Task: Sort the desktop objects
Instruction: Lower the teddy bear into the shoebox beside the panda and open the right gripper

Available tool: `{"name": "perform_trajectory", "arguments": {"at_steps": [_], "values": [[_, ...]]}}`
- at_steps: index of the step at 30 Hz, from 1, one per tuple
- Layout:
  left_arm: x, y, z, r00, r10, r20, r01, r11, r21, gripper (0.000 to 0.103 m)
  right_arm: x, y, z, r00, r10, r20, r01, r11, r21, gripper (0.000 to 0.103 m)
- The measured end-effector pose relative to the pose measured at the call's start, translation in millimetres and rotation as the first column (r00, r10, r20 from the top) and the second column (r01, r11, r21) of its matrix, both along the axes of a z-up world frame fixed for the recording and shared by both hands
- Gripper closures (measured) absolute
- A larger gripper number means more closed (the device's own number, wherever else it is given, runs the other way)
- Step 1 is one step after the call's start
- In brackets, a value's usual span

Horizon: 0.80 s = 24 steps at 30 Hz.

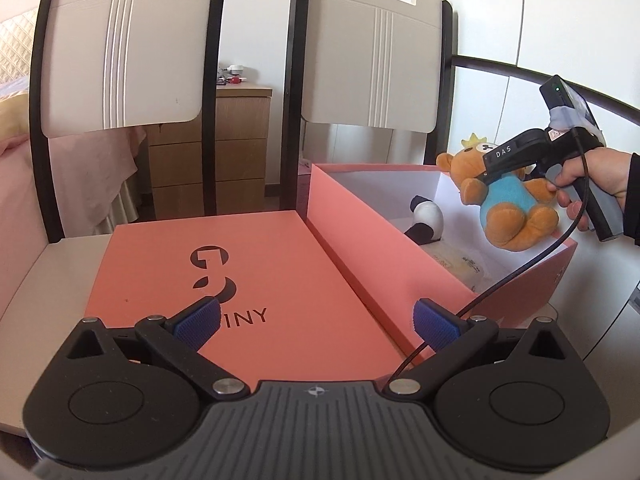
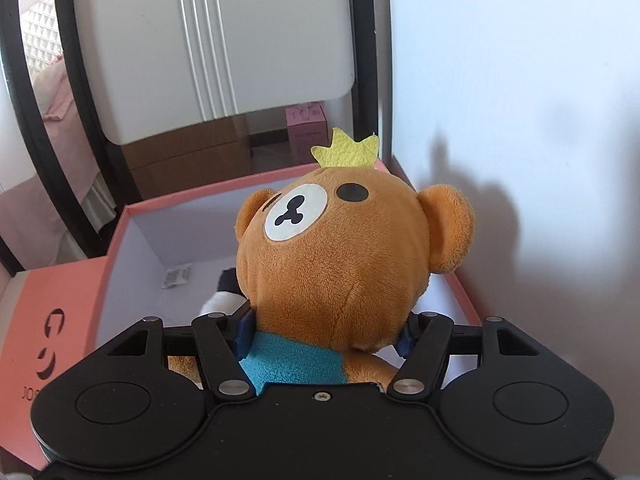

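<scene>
1. Left wrist view: my left hand-held gripper (image 1: pixel 316 322) hangs spread wide and holds nothing, its blue pads (image 1: pixel 199 322) above the pink lid (image 1: pixel 240 276) that lies flat on the desk (image 1: pixel 52 268). The left pad covers part of the lid's printed lettering, so only "INY" reads.
2. In the same view my right hand-held gripper (image 1: pixel 486 178) pinches the plush bear (image 1: pixel 508 208) and holds it in the air over the open pink box (image 1: pixel 360 216). Its fingertips are buried in the plush, and my right hand (image 1: pixel 592 182) is cut off at the frame edge.
3. Right wrist view: the bear (image 2: pixel 340 256) fills the middle, gripped at the neck between my pads (image 2: pixel 246 330); the right pad is almost hidden behind its head. Its legs are out of sight below the gripper body.
4. Inside the box (image 2: pixel 120 236), a black-and-white plush toy (image 2: pixel 224 300) lies on the bottom, mostly hidden by the bear. The left view shows more of it (image 1: pixel 426 222), beside something pale yellow I cannot identify.
5. A small printed packet (image 2: pixel 176 275) lies on the box floor; its text is too small to read.
6. Two chair backs (image 1: pixel 128 48) stand behind the desk.
</scene>
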State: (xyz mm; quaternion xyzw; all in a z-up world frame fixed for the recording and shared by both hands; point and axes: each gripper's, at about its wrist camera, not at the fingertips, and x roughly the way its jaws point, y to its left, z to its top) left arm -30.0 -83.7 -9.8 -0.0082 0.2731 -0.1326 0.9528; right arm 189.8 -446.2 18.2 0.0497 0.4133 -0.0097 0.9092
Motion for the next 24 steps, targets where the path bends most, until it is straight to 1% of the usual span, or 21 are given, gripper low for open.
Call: {"name": "perform_trajectory", "arguments": {"at_steps": [3, 9, 14, 17, 21, 24], "values": [[2.3, -5.1, -2.3, 1.000, -0.007, -0.010, 0.007, 1.000, 0.005, 0.000, 4.0, -5.9, -15.4, 1.000, -0.001, -0.019, 0.001, 0.999, -0.034, 0.038], [10.9, -11.7, -7.7, 1.000, -0.006, -0.025, 0.007, 1.000, 0.022, 0.000, 12.2, -13.3, -42.0, 0.997, 0.011, -0.074, -0.015, 0.999, -0.050, 0.038], [14.6, -12.1, -10.1, 0.999, -0.006, -0.032, 0.007, 1.000, 0.022, 0.000, 19.1, -16.9, -60.6, 0.988, 0.016, -0.151, -0.027, 0.997, -0.074, 0.037], [15.8, -11.9, -11.2, 0.999, -0.006, -0.034, 0.007, 1.000, 0.027, 0.000, 19.8, -16.8, -62.7, 0.985, 0.024, -0.172, -0.035, 0.998, -0.061, 0.036], [17.5, -8.7, -12.2, 0.999, 0.005, -0.036, -0.004, 0.999, 0.033, 0.000, 20.6, -13.2, -63.7, 0.979, 0.035, -0.203, -0.050, 0.996, -0.072, 0.035], [17.2, -2.9, -12.2, 0.999, 0.016, -0.036, -0.015, 0.999, 0.029, 0.000, 17.5, -10.4, -61.3, 0.979, 0.035, -0.203, -0.050, 0.996, -0.071, 0.032]]}}
